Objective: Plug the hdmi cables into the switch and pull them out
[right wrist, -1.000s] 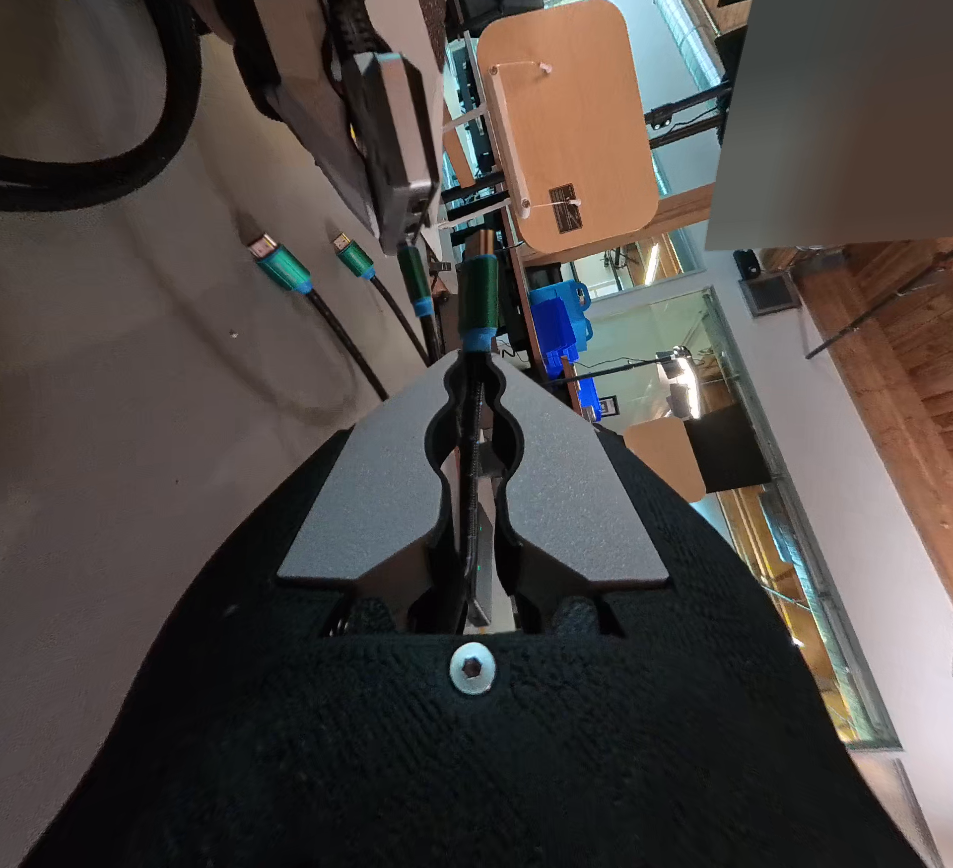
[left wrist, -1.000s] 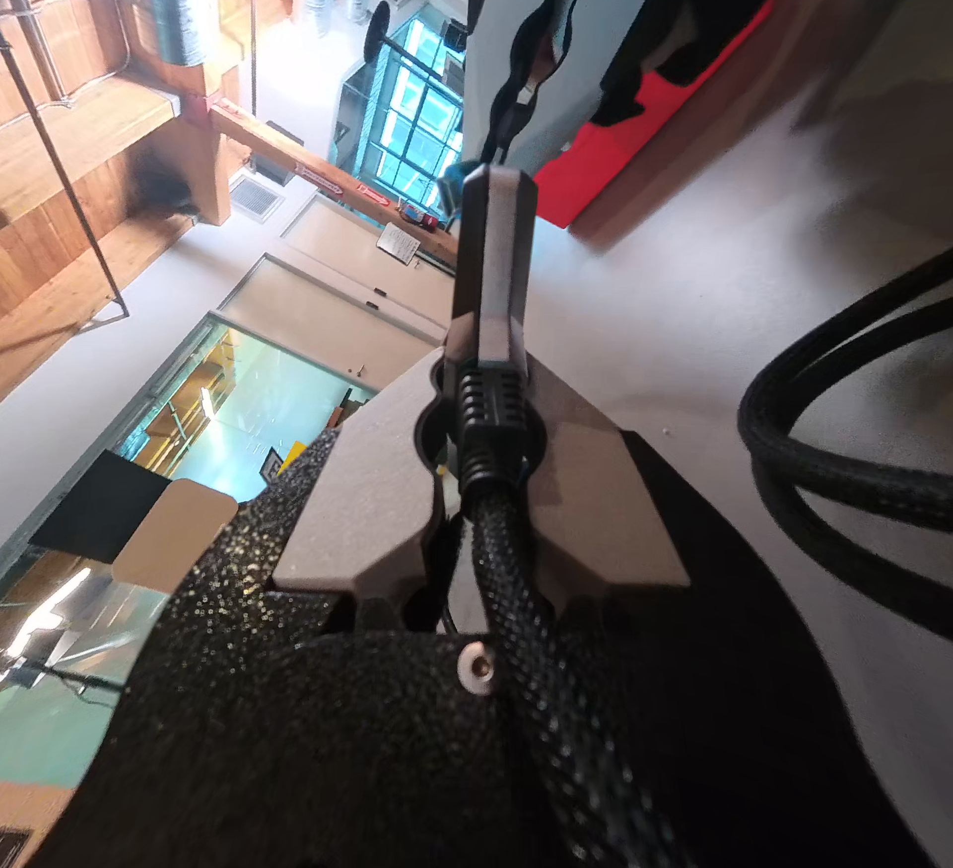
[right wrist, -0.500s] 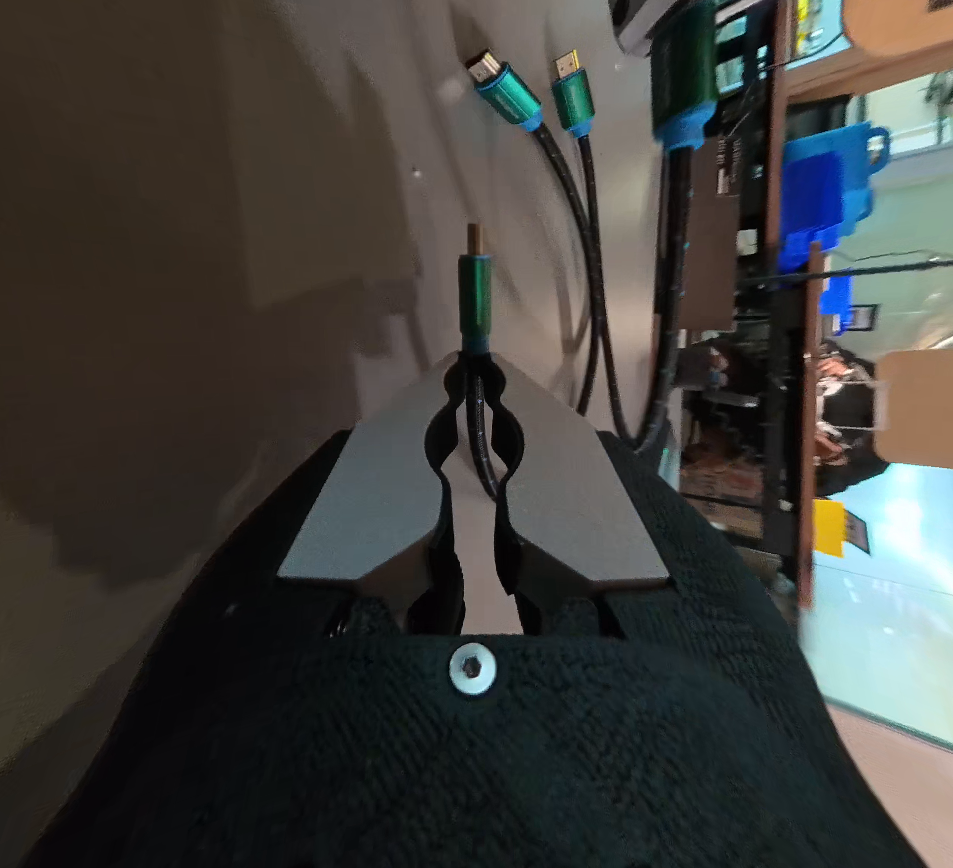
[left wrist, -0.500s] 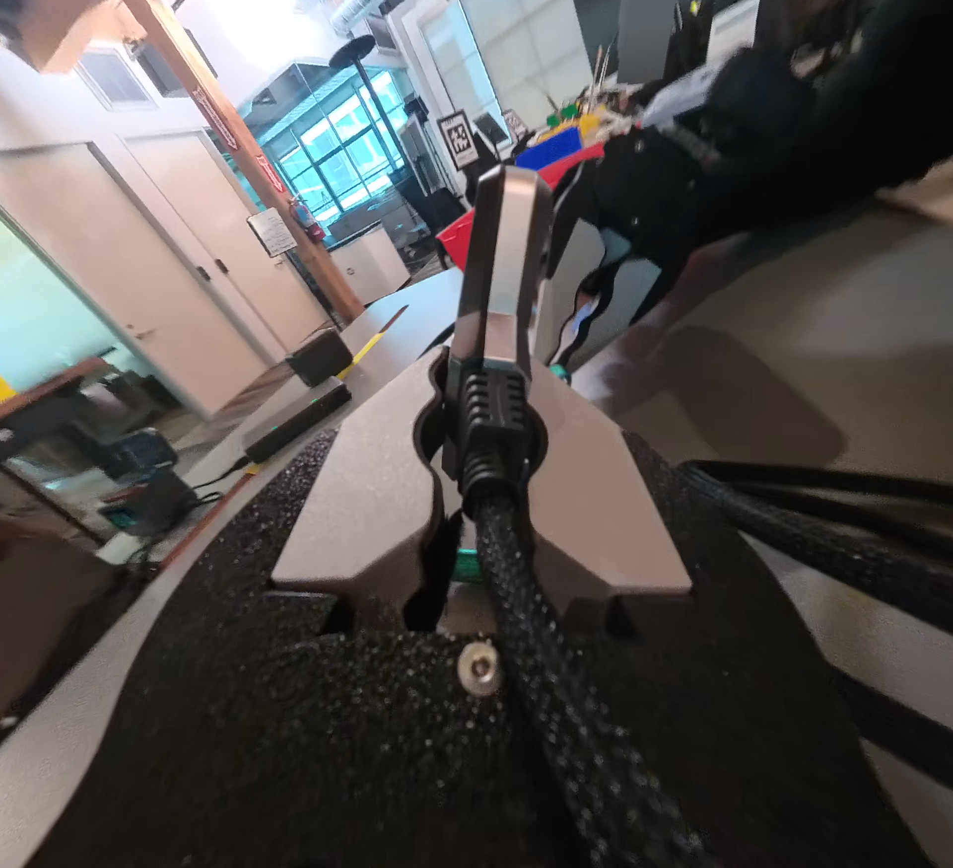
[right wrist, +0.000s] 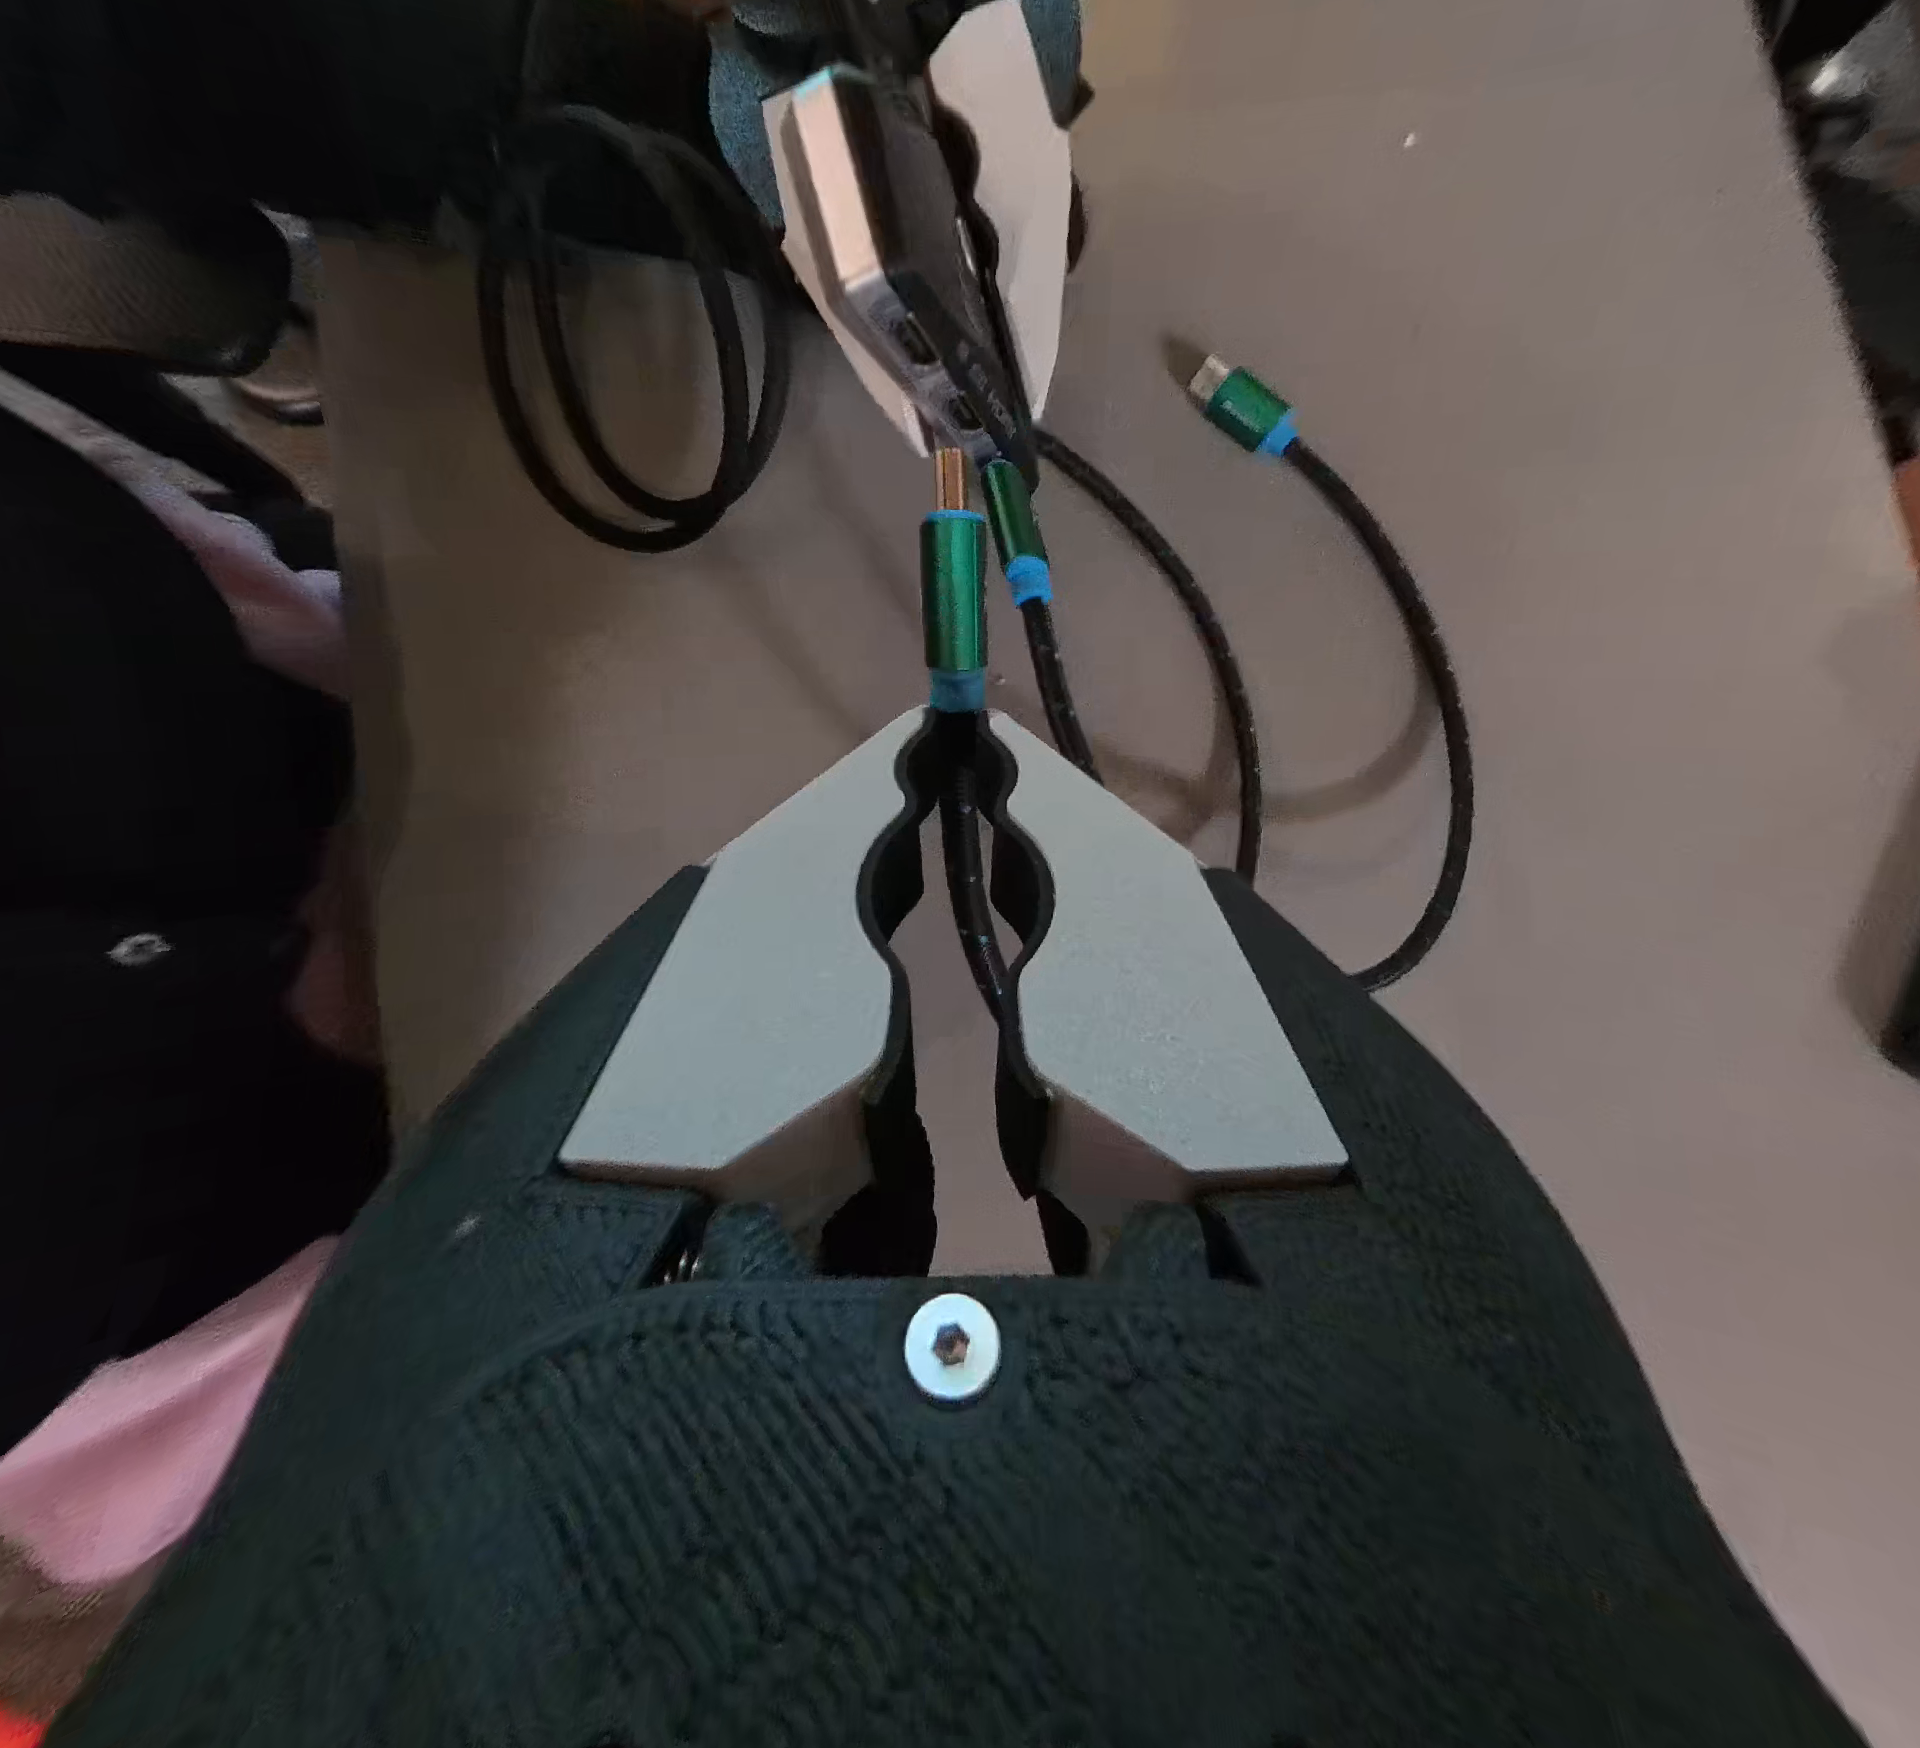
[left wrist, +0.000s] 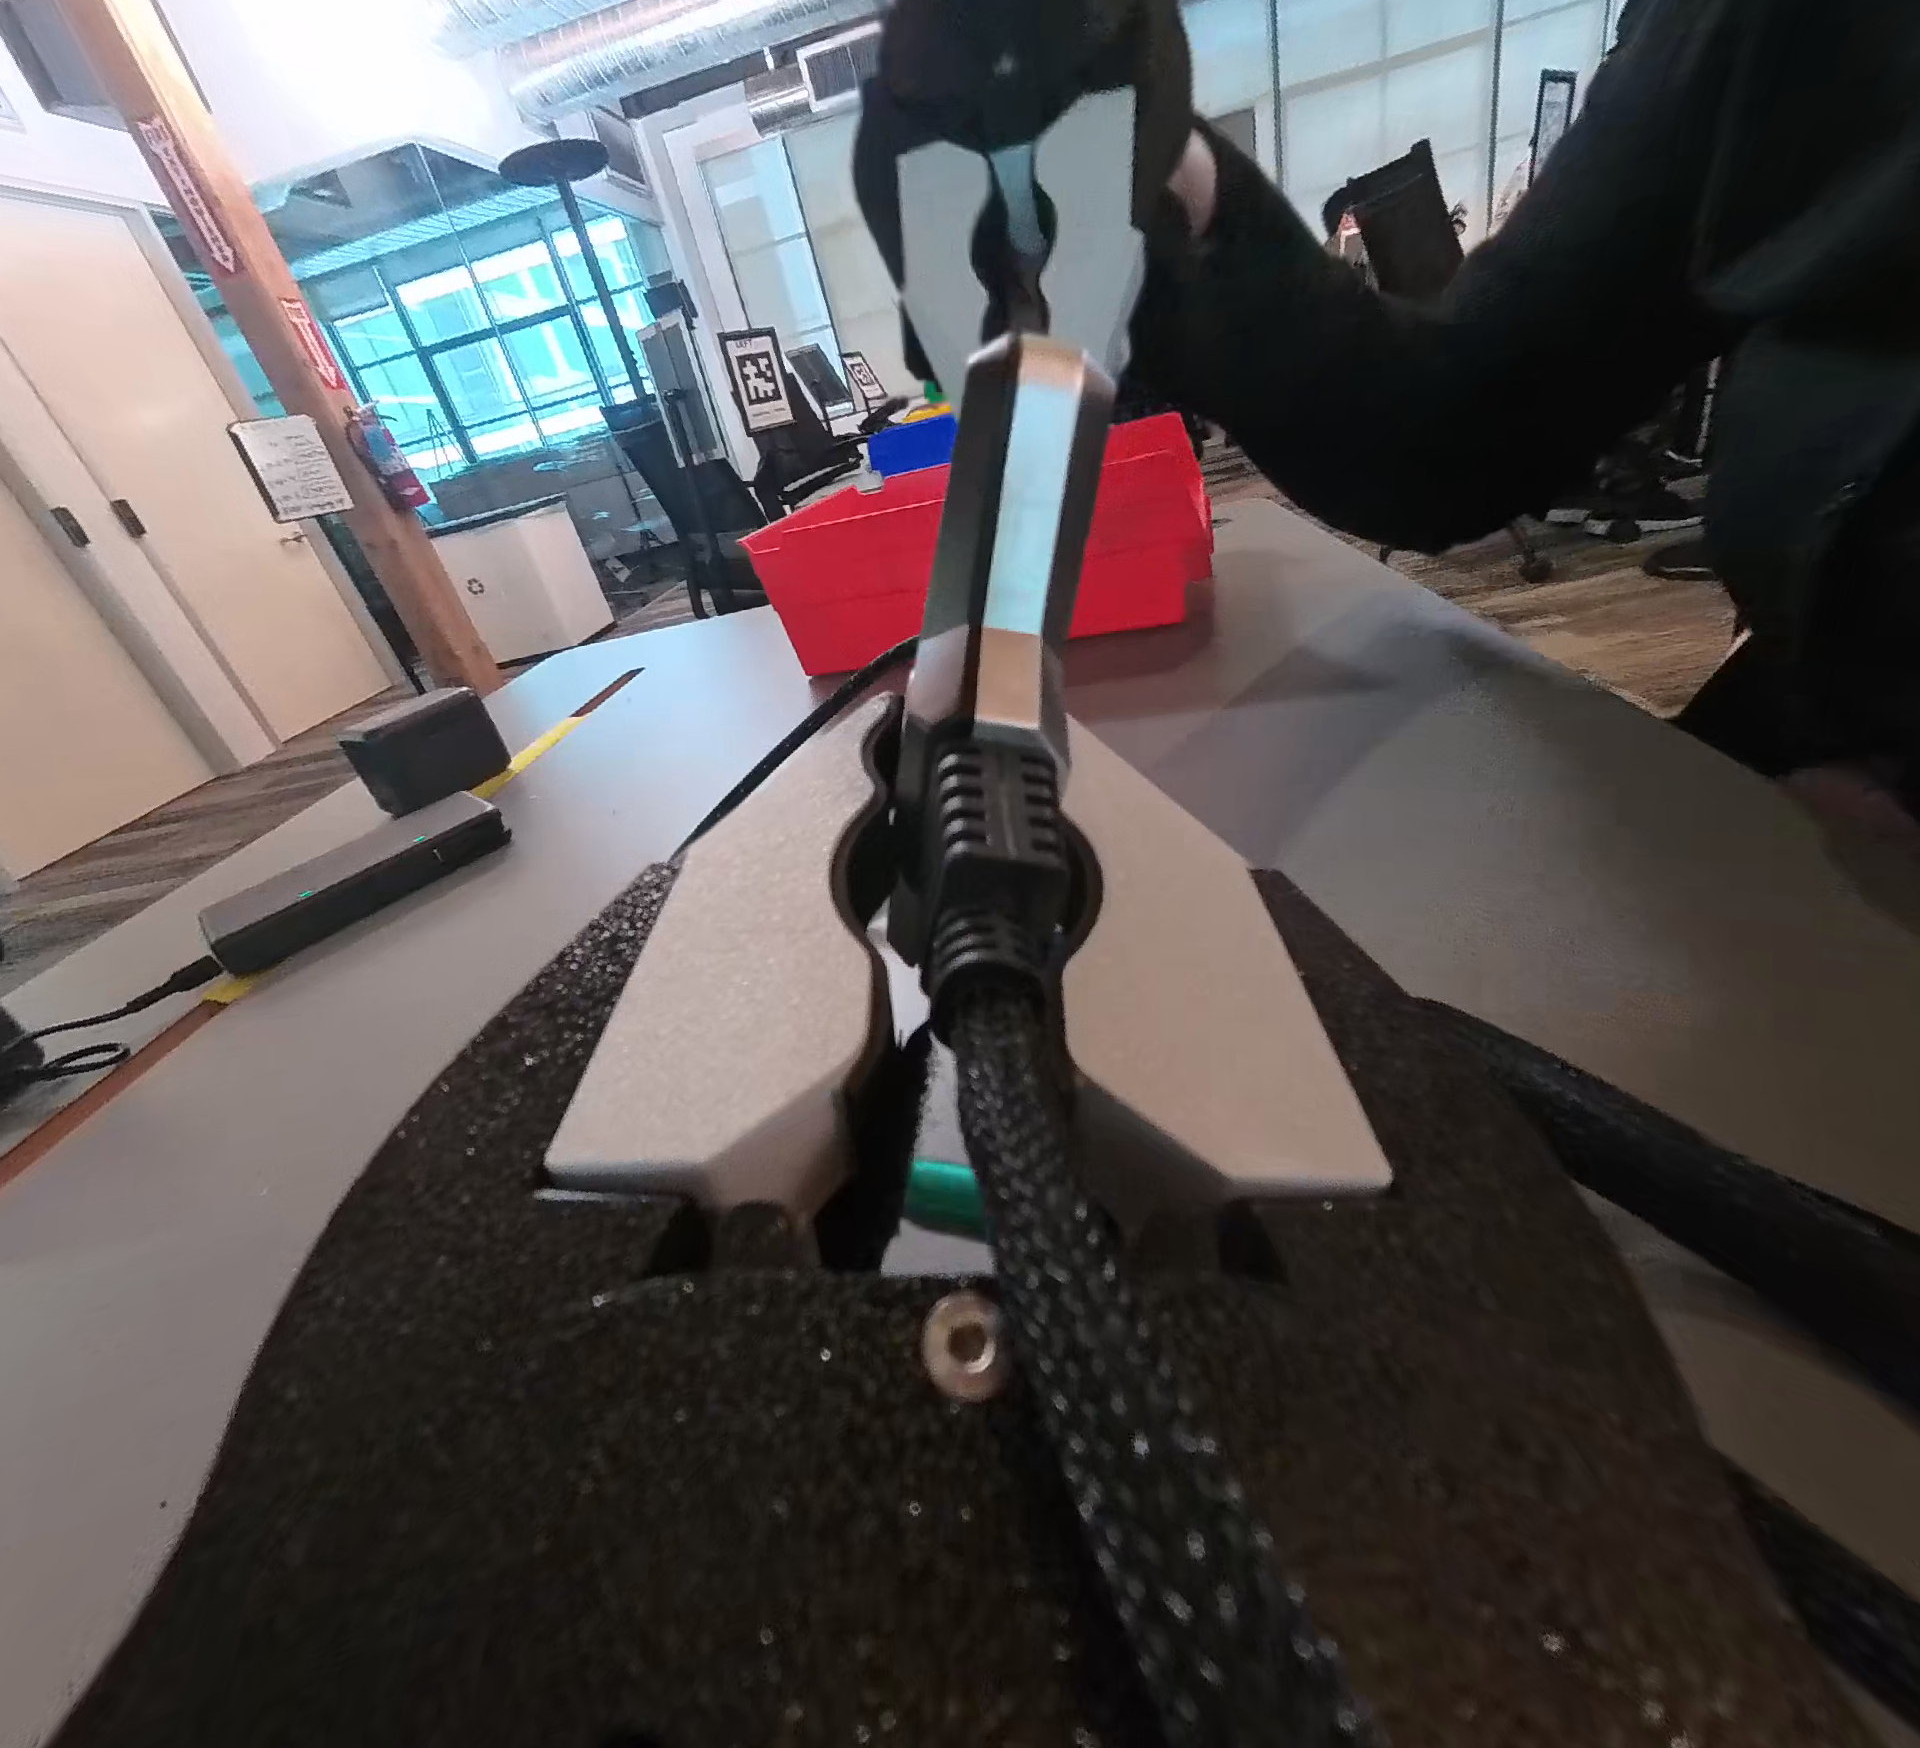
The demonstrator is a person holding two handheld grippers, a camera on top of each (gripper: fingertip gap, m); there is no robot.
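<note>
Between the jaws of the left gripper (left wrist: 971, 877), the ribbed strain relief of the switch (left wrist: 1013, 545) is being pinched, so the grey body is sticking out toward 12 o'clock with its port end offered to the other hand. Its thick braided lead (left wrist: 1101, 1386) is running back over the gripper toward 6 o'clock. I judge this hold is meant to keep the switch rigid in the air while plugs are pushed in.

In the right wrist view, the jaws of the right gripper (right wrist: 954, 722) are pressing together on the thin cable just behind the green plug (right wrist: 953, 597), leaving the whole metal shell and gold tip free ahead. That tip is hovering just short of the switch's port face at 12 o'clock, not yet entered. A second green plug (right wrist: 1013, 526), at 1 o'clock from the first, is already sitting in a port beside it. A third plug (right wrist: 1247, 410) is lying loose on the table (right wrist: 1507, 192) at 2 o'clock, well apart. A black cable coil (right wrist: 623, 327) is hanging at 10 o'clock.

Whether a fourth cable exists cannot be told. The port openings are small and slightly blurred, so which one the tip is lining up with is unclear. From the left wrist view the ports are hidden behind the switch's own body, and the right gripper is covering what lies beyond it.
</note>
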